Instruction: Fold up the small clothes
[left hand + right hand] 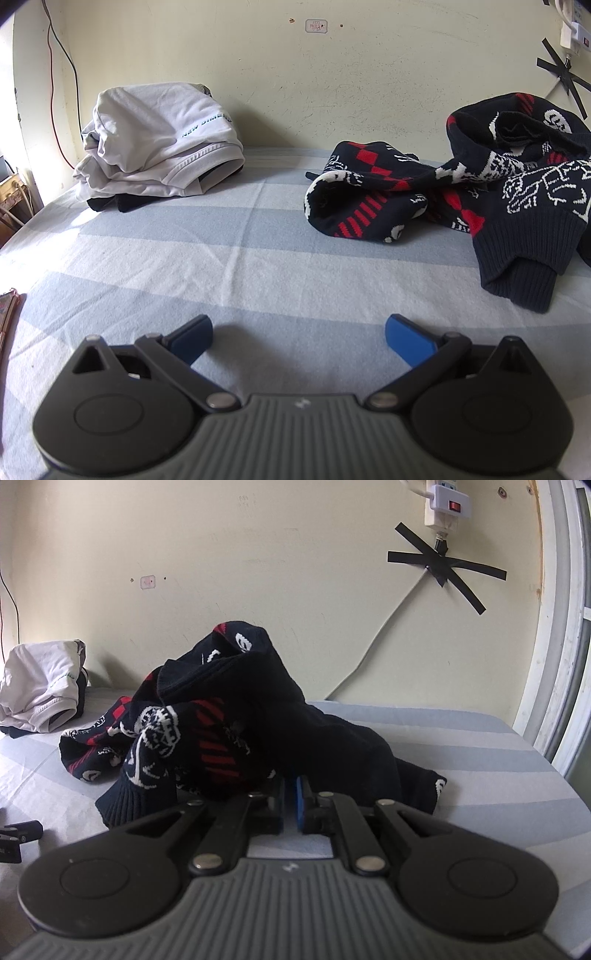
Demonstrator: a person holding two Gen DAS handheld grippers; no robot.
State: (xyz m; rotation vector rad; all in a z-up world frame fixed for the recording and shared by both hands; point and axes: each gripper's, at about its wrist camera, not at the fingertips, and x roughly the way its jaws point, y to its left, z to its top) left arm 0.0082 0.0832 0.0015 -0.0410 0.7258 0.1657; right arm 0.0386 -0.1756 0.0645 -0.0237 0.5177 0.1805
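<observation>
My right gripper (290, 797) sits low over the bed, its blue-padded jaws drawn nearly together. The dark knitted sweater (258, 709) bunches right against the tips, and its fabric hides them, so I cannot tell whether any cloth is caught between the pads. The sweater is navy with red diamonds and white line drawings, heaped in a crumpled mound. One ribbed cuff hangs towards me on the left of the gripper, and a flat part trails off to the right.

My left gripper (298, 334) hovers over a bare part of the bed, its jaws spread wide apart with nothing between them. From this side the same sweater (480, 184) lies ahead and to the right, well apart from this gripper, with a sleeve stretched out towards the middle of the bed.

The bed is covered by a sheet (258, 258) in broad pale blue and white stripes. At the far left, against the cream wall (295, 74), stands a stack of folded clothes (159, 144), white garments on top and dark ones beneath. On the wall to the right, crossed strips of black tape (447, 568) sit below a white power strip (448, 502).
</observation>
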